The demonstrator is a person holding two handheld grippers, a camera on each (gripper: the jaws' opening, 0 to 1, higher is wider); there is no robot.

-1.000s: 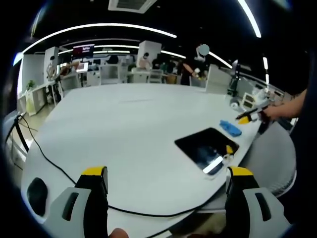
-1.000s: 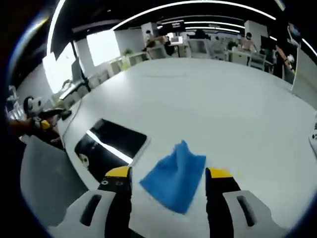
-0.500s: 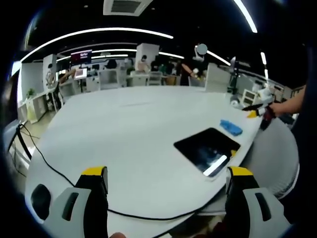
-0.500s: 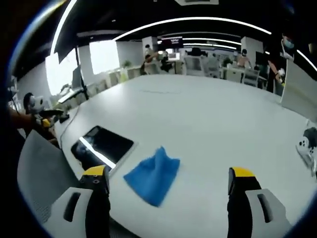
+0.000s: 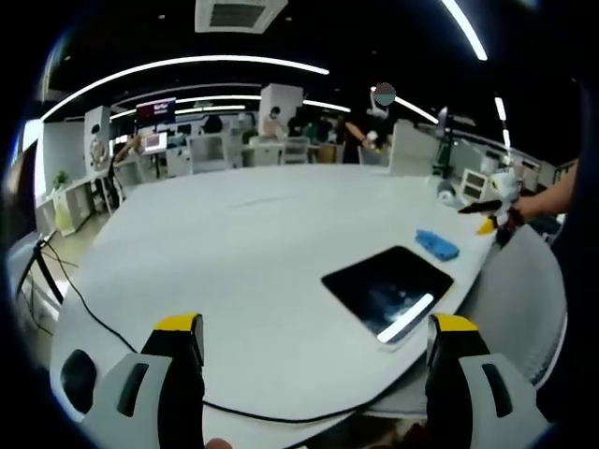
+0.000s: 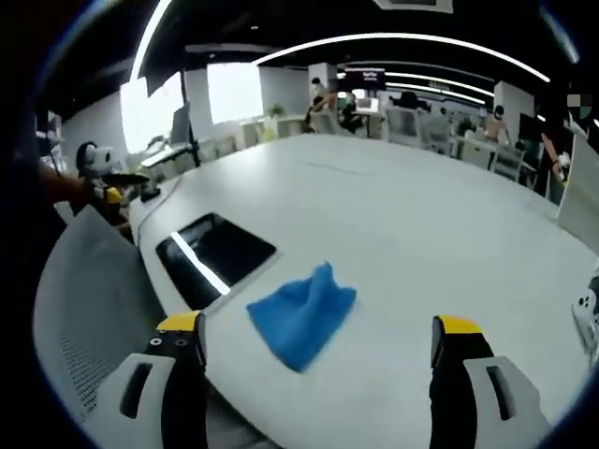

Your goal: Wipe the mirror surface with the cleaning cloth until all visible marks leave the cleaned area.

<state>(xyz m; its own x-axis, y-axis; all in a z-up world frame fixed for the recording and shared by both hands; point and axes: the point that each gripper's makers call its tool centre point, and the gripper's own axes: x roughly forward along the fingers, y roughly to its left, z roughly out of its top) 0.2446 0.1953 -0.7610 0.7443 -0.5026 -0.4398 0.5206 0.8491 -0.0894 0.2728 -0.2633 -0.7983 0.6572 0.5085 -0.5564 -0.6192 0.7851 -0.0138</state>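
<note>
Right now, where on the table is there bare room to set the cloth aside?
Most of the white table is bare beyond the mirror and blue cloth, out to the far edge. It is tighter at the near edge, where mirror and cloth lie close together, and by the black cable.

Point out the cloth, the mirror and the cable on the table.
Cloth (image 6: 301,314): right gripper view, middle of the blue fabric.
Mirror (image 5: 384,283): left gripper view, centre of the dark glass.
Cable (image 5: 94,304): left gripper view, on the black line crossing the table.
</note>
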